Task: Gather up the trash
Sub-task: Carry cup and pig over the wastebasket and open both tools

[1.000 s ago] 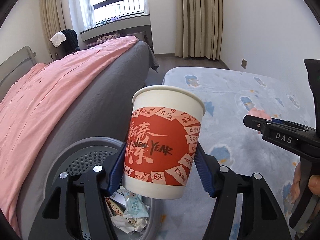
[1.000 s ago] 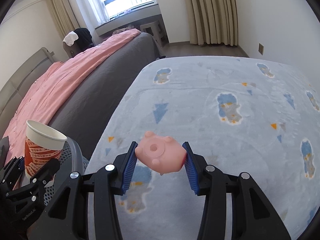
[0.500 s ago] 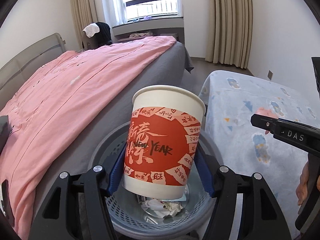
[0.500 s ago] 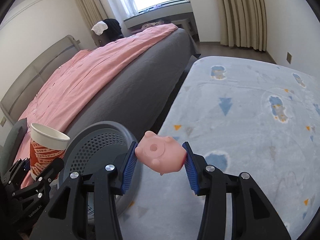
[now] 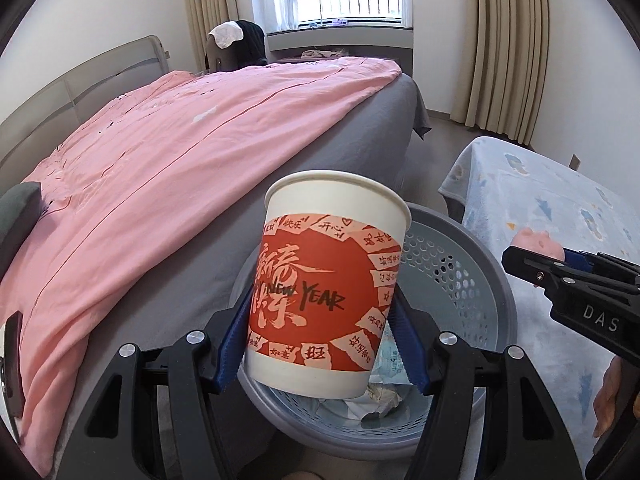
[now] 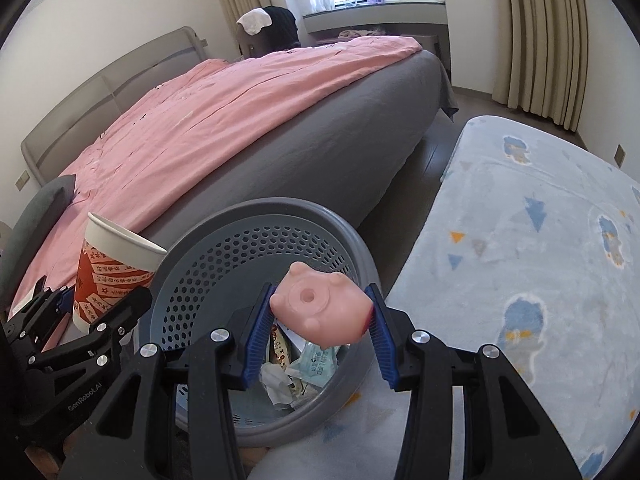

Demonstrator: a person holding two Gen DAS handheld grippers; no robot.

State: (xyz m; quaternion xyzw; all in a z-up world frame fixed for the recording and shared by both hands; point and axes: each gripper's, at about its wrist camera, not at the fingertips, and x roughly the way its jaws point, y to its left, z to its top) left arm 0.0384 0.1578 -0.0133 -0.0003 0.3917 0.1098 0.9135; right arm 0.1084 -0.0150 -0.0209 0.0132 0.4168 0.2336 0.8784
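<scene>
With both loads over the bin [image 6: 256, 240], left gripper [image 5: 322, 344] pinches the cup [image 5: 328, 288], right gripper [image 6: 318, 330] pinches the pink toy [image 6: 320, 310]; best release each well inside the rim.

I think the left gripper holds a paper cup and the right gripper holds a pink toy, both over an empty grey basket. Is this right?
Not quite: the basket is not empty. The right wrist view shows wrappers and crumpled paper in its bottom. The rest stands: the left gripper holds the paper cup, the right gripper holds the pink toy, both over the grey basket.
</scene>
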